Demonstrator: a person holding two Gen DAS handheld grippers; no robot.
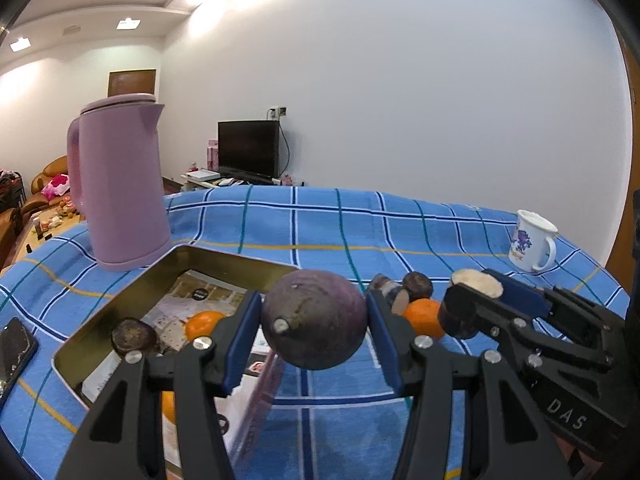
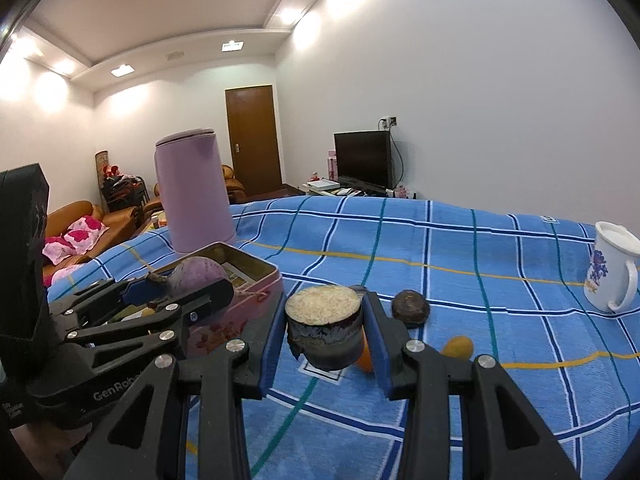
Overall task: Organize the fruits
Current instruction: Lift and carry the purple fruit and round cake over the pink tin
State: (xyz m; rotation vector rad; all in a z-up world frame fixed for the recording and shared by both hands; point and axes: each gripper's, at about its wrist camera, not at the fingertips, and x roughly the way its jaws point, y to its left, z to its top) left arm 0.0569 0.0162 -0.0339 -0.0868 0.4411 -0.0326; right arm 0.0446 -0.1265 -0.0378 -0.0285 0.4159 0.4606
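- The left gripper [image 1: 314, 320] is clamped on a round purple fruit [image 1: 314, 320], both blue pads pressing its sides; it hangs in the air just off the near right corner of the gold tin [image 1: 96, 320].
- The right gripper [image 2: 324, 328] is closed on a cut sugarcane stub [image 2: 324, 326], dark-skinned, pale cut face up, held above the blue checked cloth [image 2: 440, 248].
- The tin already holds 1 orange [image 1: 204, 322] and 1 dark fruit [image 1: 134, 338]; another orange [image 1: 424, 316], a cane piece [image 1: 390, 290] and a dark fruit [image 1: 418, 285] lie on the cloth.
- Step in hand, as I judge it: carrying 2 pieces toward the tin.
- Next: bring each over the tin's rim, lower onto a bare patch, then open the jaws; the round fruit may roll, so release low.
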